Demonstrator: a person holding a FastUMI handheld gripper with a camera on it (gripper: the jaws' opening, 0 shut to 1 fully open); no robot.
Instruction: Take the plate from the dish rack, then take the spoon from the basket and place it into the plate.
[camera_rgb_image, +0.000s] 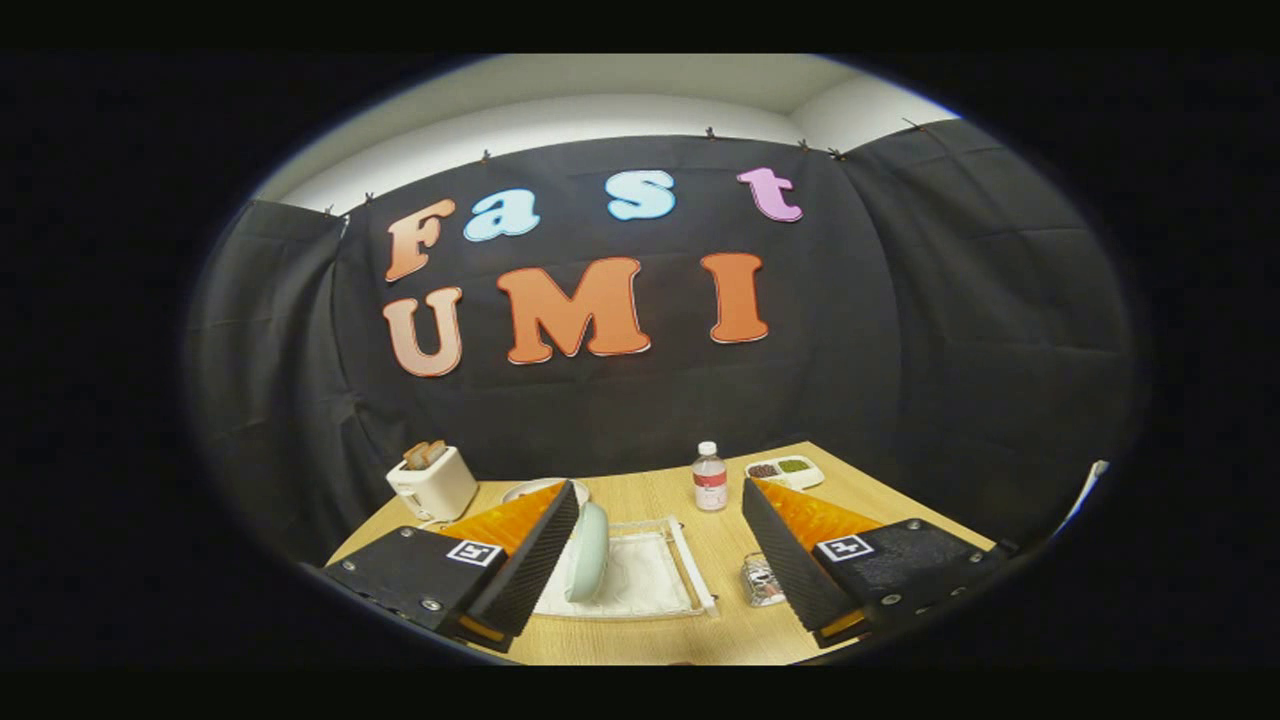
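The gripper (660, 490) hangs above the wooden table (880, 500) with its fingers spread wide apart, grasping nothing. Between them, close to the left finger, the pale green plate (587, 552) stands on edge in the white dish rack (690, 565); the finger hides its left side, and its underside cannot be seen. By the right finger sits a small wire basket (761, 580), partly covered, its contents hard to make out. Beyond the fingers stand a water bottle (709, 477), a compartment tray (785, 470), a second plate (530, 488) partly hidden, and a toaster (432, 482).
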